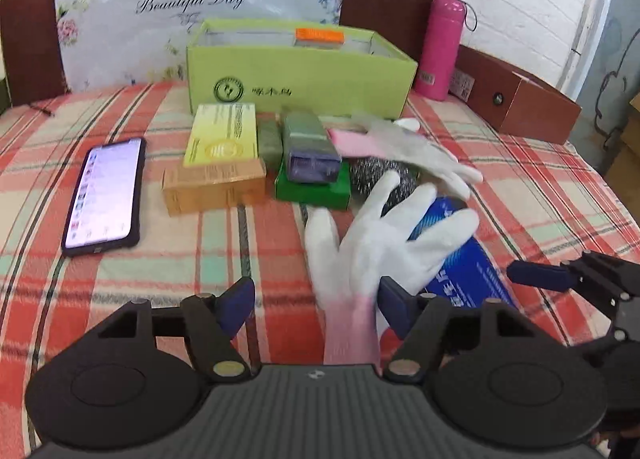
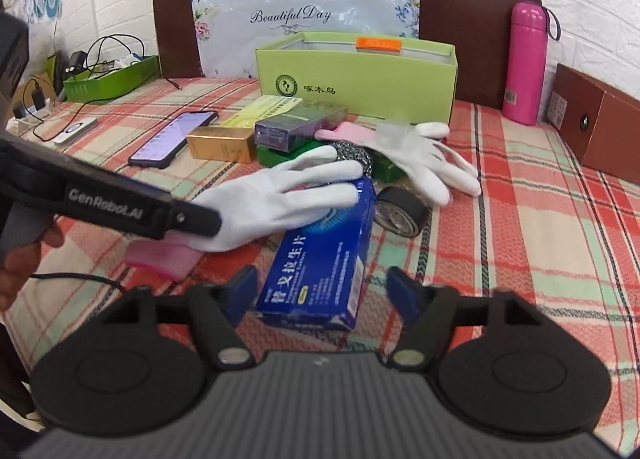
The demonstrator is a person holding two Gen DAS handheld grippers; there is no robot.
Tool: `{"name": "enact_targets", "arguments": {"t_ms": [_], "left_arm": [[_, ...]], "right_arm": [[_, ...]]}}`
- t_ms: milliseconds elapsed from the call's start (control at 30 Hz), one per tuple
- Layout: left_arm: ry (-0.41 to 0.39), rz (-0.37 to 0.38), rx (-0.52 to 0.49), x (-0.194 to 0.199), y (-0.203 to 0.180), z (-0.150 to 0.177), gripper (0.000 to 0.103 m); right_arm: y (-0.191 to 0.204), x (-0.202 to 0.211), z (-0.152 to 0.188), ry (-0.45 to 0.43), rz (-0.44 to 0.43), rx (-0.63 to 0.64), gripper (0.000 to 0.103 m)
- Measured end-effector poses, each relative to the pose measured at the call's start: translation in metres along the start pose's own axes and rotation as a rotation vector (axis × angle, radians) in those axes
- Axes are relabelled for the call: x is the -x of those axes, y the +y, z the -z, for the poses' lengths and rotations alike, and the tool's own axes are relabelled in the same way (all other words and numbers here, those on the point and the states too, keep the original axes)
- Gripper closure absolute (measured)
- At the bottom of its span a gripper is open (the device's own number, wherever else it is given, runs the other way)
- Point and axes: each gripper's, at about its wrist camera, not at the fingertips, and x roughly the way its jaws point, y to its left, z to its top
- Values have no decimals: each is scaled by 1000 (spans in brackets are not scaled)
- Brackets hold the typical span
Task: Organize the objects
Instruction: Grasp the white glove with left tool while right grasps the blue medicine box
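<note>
A white glove with a pink cuff [image 1: 372,243] lies flat on the checked bedspread, its fingers draped over a blue medicine box [image 2: 320,259]. My left gripper [image 1: 316,307] is open, its jaws wide on either side of the cuff without pressing it. In the right wrist view one finger [image 2: 192,219] of it rests by the glove's wrist. My right gripper [image 2: 322,291] is open around the near end of the blue box, with a gap on the right side. Behind stands an open light-green carton [image 1: 300,75] with an orange item [image 1: 319,35] inside.
In front of the carton lie a yellow box [image 1: 222,135], a gold box [image 1: 214,187], a dark box [image 1: 310,151] on a green one [image 1: 312,189], a second glove [image 1: 412,147], a steel scourer [image 2: 352,153] and a tape roll [image 2: 400,215]. A phone [image 1: 106,195] lies left; a pink flask [image 1: 440,47] and brown box [image 1: 520,99] stand right.
</note>
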Motion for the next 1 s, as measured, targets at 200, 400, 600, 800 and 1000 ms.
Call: {"name": "enact_targets", "arguments": {"t_ms": [200,400,600,800,1000], "left_arm": [[45,59,24,-28,-10,-9,30],[47,124,63,-37,-8,-12,54],[41,129,117,-32,-4,-9,48],[47,151,115,-34,-4,-9,51],[45,157,118,-35,-5,-10,65]], "right_arm": [[-6,-8,6,23,9,-39,23],[-10,-18,3,33,-5,-65,23],[-8,-30,0,43,-11,-63,24],[-12,-32,0,31,2,-95,31],[-13,-35,-1,22,-6,-91,51]]}}
